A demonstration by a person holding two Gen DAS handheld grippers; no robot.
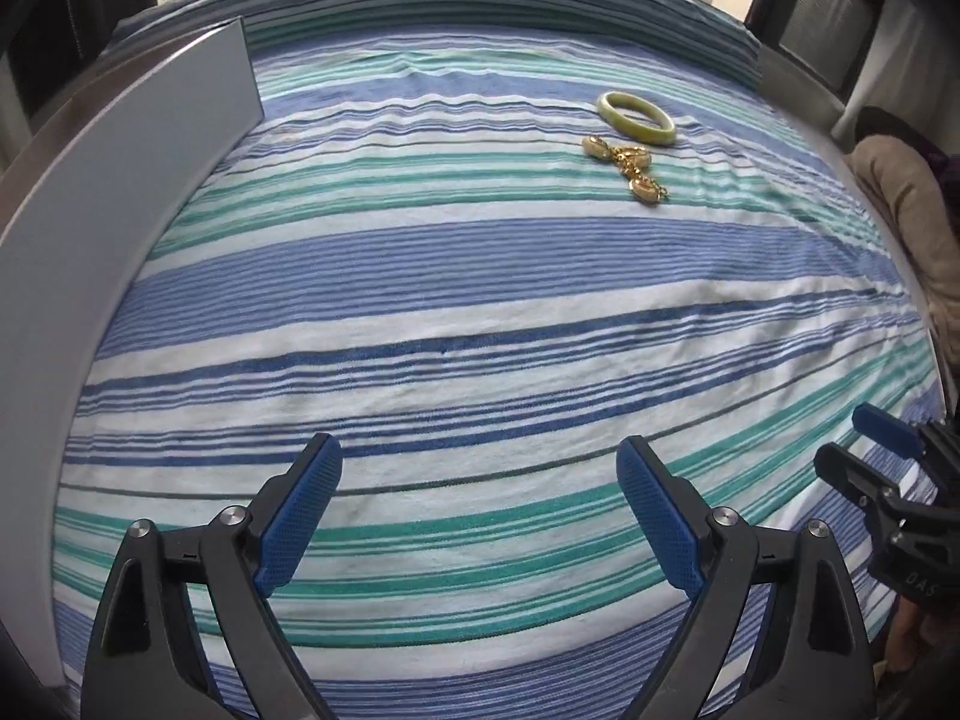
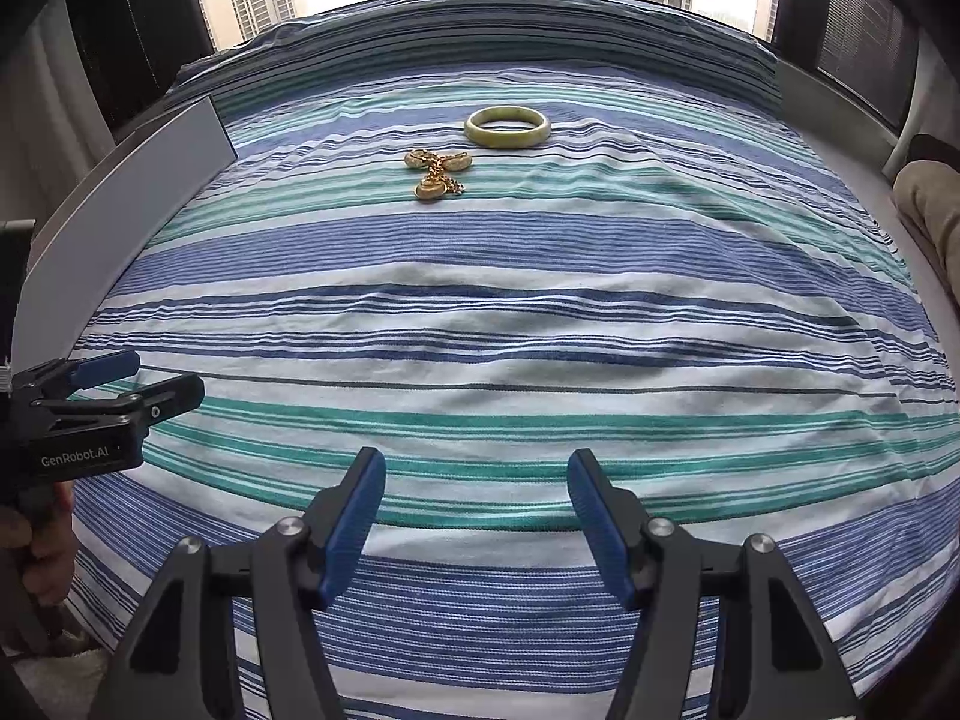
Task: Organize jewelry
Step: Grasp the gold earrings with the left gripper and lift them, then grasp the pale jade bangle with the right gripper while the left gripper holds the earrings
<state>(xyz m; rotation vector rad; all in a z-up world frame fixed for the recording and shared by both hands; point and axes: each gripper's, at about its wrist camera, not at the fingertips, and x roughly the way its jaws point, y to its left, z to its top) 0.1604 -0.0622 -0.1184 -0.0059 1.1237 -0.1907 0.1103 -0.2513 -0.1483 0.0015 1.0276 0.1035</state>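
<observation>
Jewelry, a green bangle (image 2: 507, 125) touching-close beside a gold chain piece (image 2: 437, 172) toward the bed's (image 2: 540, 330) far edge, is being approached by both tongs, left tongs (image 1: 480, 516) and right tongs (image 2: 477, 510), held open and empty; each piece should be pinched separately, bangle by its rim.

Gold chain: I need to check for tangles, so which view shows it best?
The right wrist view: the gold chain lies nearer the centre, beside the bangle. The left wrist view shows it off to the right, more skewed.

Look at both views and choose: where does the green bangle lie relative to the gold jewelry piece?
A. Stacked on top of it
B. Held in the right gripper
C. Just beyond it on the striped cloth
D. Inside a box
C: the green bangle lies flat on the striped cloth, just beyond the gold jewelry piece.
</observation>
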